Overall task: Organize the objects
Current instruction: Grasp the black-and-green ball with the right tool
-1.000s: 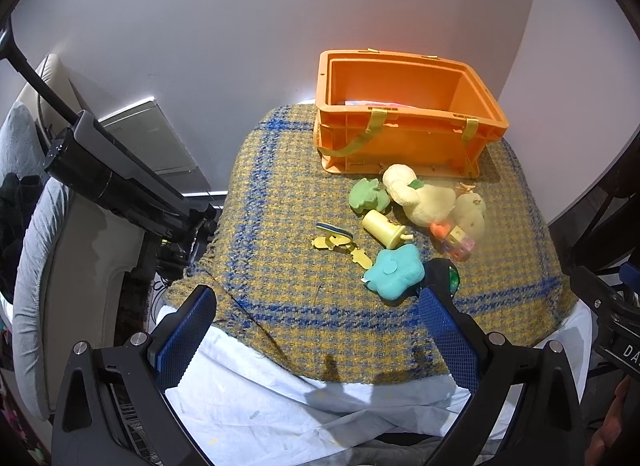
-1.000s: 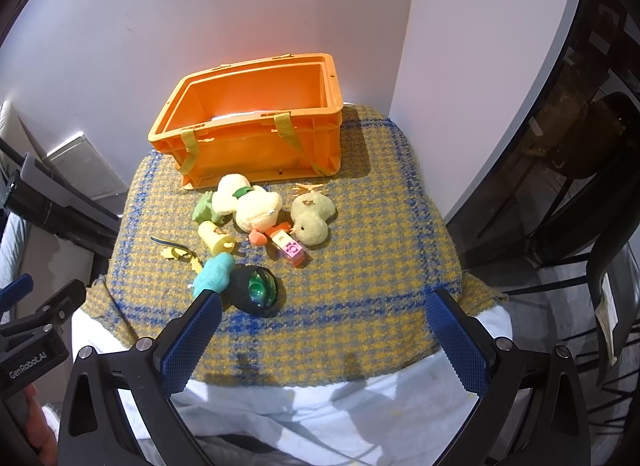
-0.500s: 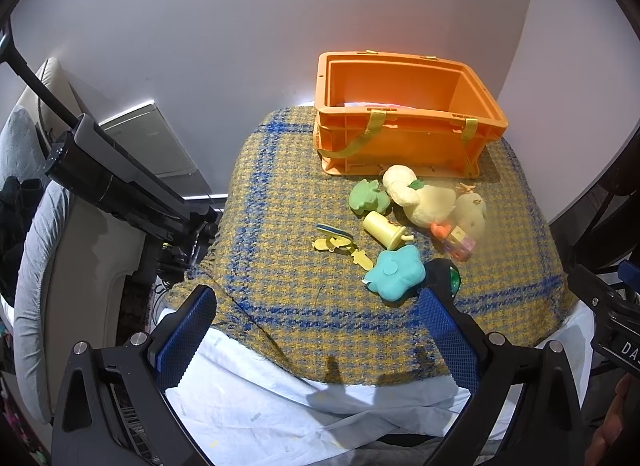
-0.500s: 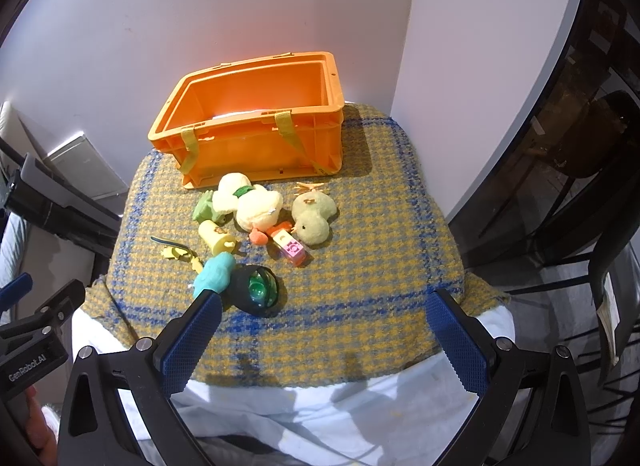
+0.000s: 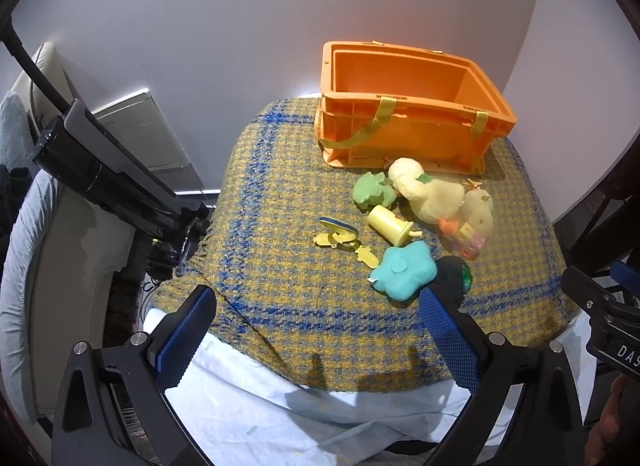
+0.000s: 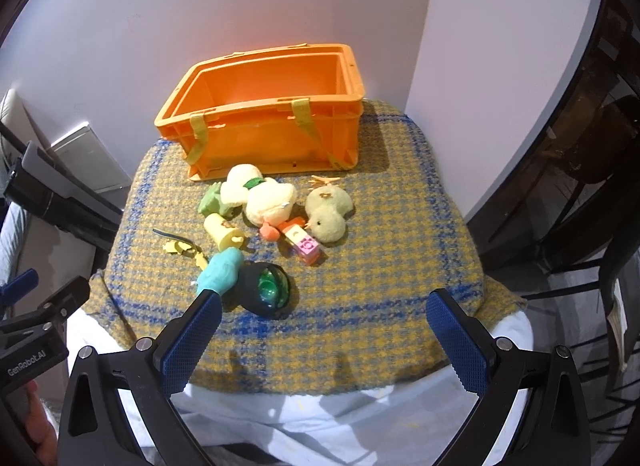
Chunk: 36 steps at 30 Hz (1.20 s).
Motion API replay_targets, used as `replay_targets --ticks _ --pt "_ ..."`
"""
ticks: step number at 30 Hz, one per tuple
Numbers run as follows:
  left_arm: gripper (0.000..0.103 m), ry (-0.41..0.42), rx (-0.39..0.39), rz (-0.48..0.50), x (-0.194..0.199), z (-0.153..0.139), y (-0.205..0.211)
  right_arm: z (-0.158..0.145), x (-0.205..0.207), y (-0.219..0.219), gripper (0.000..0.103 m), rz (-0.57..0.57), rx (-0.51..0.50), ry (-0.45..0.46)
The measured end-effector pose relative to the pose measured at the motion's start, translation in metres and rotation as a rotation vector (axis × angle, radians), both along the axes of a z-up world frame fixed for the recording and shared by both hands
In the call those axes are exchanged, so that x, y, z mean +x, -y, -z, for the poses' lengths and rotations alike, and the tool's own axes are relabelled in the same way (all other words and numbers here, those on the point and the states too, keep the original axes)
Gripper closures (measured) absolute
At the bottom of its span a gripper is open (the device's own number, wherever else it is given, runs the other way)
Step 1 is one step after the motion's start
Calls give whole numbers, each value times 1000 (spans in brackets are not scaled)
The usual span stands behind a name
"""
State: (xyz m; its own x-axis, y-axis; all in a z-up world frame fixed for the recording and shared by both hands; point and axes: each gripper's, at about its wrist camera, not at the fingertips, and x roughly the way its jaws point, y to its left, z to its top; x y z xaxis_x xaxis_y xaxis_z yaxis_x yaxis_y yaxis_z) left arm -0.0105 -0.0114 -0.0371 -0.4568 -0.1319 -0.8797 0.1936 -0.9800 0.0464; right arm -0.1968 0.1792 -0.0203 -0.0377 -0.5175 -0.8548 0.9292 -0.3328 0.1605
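An empty orange crate (image 5: 408, 105) (image 6: 272, 121) stands at the back of a plaid-covered table (image 5: 272, 201) (image 6: 384, 234). In front of it lie toys: a pale yellow plush duck (image 5: 430, 193) (image 6: 262, 195), a small plush chick (image 5: 478, 207) (image 6: 328, 211), a green toy (image 5: 372, 189) (image 6: 212, 201), a yellow cup (image 5: 390, 223) (image 6: 222, 231), a teal flower plush (image 5: 404, 272) (image 6: 222, 270), a dark ball with green inside (image 5: 456, 276) (image 6: 266, 290), a pink block (image 6: 306, 246) and yellow keys (image 5: 340, 240) (image 6: 180, 246). My left gripper (image 5: 316, 340) and right gripper (image 6: 324, 342) are open and empty, above the table's near edge.
A white cloth (image 5: 280, 414) (image 6: 320, 422) hangs under the plaid at the front. A black stand (image 5: 108, 181) and a grey sofa (image 5: 24, 266) are left of the table. Dark furniture (image 6: 580, 185) is to the right. A white wall is behind the crate.
Both grippers have moved slightly closer to the table. The toys and crate have not moved.
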Motion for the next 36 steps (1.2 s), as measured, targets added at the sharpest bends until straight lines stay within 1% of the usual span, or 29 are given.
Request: replay_targets --ticks 6,15,21,33,35,36 --pt "0 -20 -9 -12 0 15 11 20 13 10 1 -30 -2 0" --pt "0 2 50 -47 -3 53 33 48 29 27 1 -66 -7 -9" --pt "0 3 33 -58 -4 68 35 70 38 37 1 -89 0 -3" --pt "0 26 22 -68 -12 95 39 111 48 55 1 -133 63 45" --pt "0 34 29 -76 -12 100 41 116 51 57 3 -142 75 50" --pt "0 42 33 -81 -12 104 43 120 52 59 5 -148 84 54"
